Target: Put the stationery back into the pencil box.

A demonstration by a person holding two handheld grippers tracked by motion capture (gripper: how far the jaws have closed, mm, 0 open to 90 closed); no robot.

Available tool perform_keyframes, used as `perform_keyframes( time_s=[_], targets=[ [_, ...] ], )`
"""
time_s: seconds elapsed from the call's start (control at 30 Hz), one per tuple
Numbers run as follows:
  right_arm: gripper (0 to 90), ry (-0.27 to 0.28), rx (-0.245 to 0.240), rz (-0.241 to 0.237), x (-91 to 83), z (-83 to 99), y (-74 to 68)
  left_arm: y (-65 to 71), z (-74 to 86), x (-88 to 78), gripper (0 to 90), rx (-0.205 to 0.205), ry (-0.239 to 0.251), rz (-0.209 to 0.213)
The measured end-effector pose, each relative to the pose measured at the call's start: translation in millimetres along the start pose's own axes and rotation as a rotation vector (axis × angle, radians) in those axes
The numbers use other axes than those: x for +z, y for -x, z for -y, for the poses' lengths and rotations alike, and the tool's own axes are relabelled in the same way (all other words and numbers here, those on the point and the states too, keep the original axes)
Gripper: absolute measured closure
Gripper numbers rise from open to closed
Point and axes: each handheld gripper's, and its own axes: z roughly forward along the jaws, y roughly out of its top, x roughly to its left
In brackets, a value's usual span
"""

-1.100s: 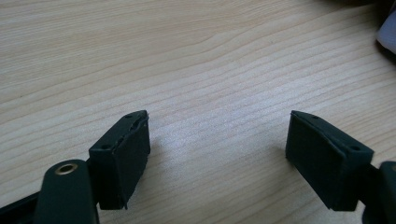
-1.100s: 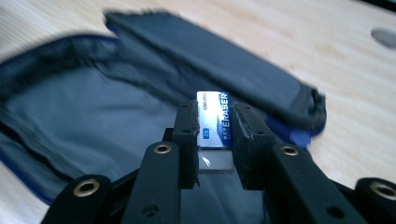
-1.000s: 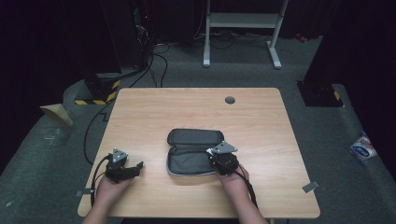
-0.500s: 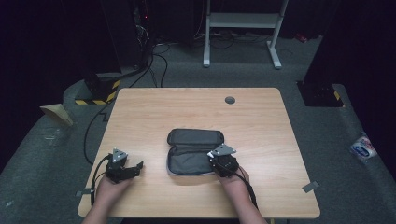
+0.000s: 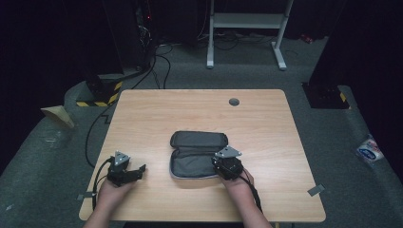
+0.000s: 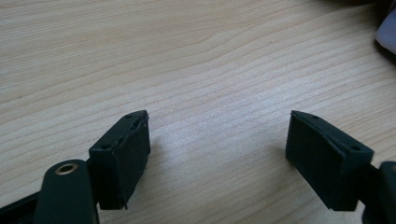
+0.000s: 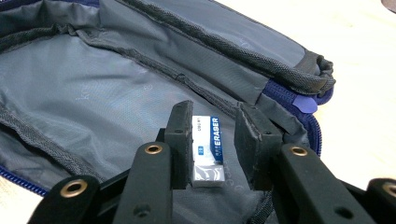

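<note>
Dim, dark surroundings; the table is evenly lit, with close-ups softly blurred.

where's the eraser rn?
Right gripper view: the eraser lies on the grey lining inside the open pencil case, between the right tool's jaws, which have just been opening.

The small white rectangular eraser, lying between the two black jaws of the right gripper, carries the word "ERASER" in white letters on its blue stripe (the smaller print beside it is too fine to read).
</note>
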Motion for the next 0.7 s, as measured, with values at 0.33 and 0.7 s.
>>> perform_keyframes(
  time_s=[0.33, 0.7],
  targets=[
    [60.6, 0.013, 0.003, -0.011, -1.8, -2.1, 1.2, 0.0, 0.0, 0.0, 22.3, 0.0, 0.0, 0.0],
    [39.4, 0.059, 0.033, -0.038, -14.6, -3.9, 10.3, 0.0, 0.0, 0.0, 22.2, 0.0, 0.0, 0.0]
  ],
)
